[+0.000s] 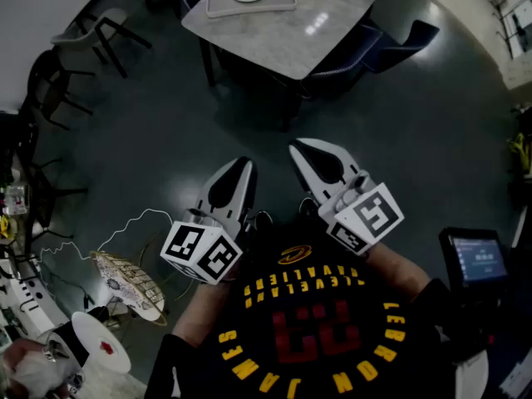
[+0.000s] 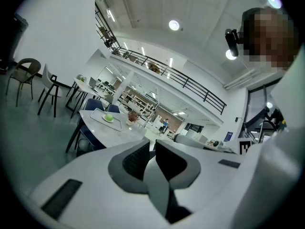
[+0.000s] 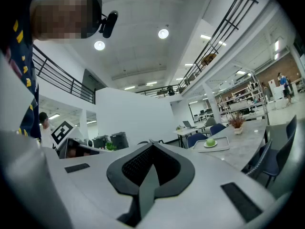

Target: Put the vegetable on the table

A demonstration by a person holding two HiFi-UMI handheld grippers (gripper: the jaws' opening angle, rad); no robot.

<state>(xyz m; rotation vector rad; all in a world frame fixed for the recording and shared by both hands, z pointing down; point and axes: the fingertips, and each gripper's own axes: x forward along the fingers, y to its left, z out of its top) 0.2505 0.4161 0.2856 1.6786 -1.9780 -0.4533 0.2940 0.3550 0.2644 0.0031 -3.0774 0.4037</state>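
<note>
Left gripper (image 1: 242, 166) and right gripper (image 1: 301, 150) (both closed) hover before "CAVALIERS" jersey (image 1: 309, 327).

A: Off-task stuff, head view?
B: Dark glossy floor (image 1: 166, 140). Chairs (image 1: 96, 27) upper left, blue chair (image 1: 407, 40) upper right. Small lit screen (image 1: 477, 257) at right edge.
A: Lower left?
B: Thin white cable (image 1: 141, 217) beside a patterned fan-shaped piece (image 1: 129, 283). White disc (image 1: 100, 343) with a red mark just below it.
A: Overhead?
B: Round ceiling lights (image 2: 174, 25), railed balcony (image 2: 190, 82).
</note>
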